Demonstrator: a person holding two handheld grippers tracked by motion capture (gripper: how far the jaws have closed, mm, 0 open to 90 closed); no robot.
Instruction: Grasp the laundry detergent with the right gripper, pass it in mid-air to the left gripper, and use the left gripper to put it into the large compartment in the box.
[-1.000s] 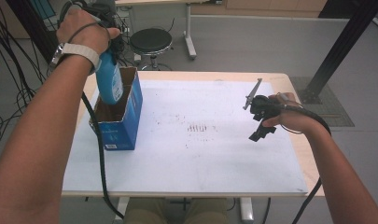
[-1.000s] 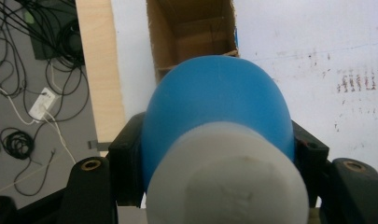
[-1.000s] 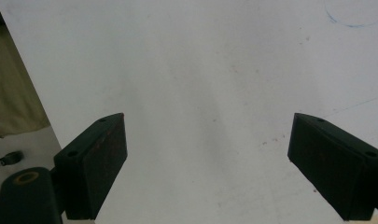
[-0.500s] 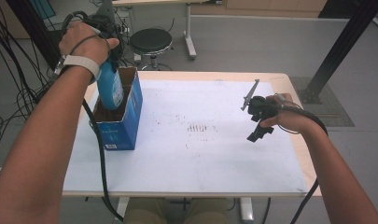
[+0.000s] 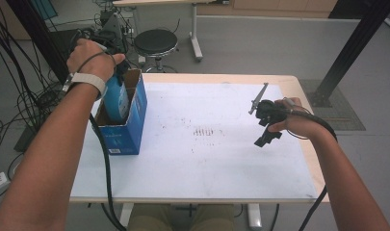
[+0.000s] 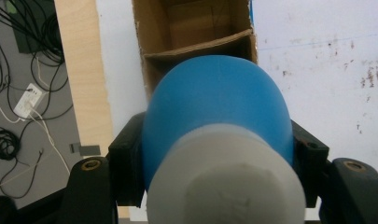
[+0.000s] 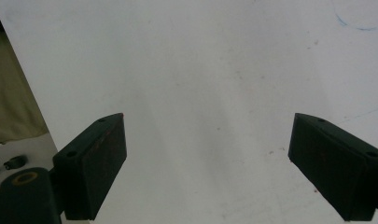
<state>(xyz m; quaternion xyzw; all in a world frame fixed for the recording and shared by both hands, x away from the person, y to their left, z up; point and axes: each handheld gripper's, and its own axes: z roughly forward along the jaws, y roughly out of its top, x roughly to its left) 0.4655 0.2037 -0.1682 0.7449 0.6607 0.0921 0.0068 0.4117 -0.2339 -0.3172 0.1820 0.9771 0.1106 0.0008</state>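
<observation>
As the left claw (image 6: 214,154) stands over the open cardboard box (image 5: 127,127), it is clamped on the shoulders of a blue bottle (image 5: 116,98) with a white cap, one jaw pressed to each flank. Compared with a second ago, the bottle has sunk visibly lower: its base is now inside the box, at the nearer side of the cardboard divider (image 6: 196,42), with the upper body and cap above the rim. The box sits at the left edge of the white-covered bench (image 5: 221,163). Judgement: packing is nearly complete; what remains is seating the bottle on the box floor and letting go. The right claw (image 7: 207,163) is released, jaws wide with nothing between them, held idle above the bench's right side, well apart from the box.
</observation>
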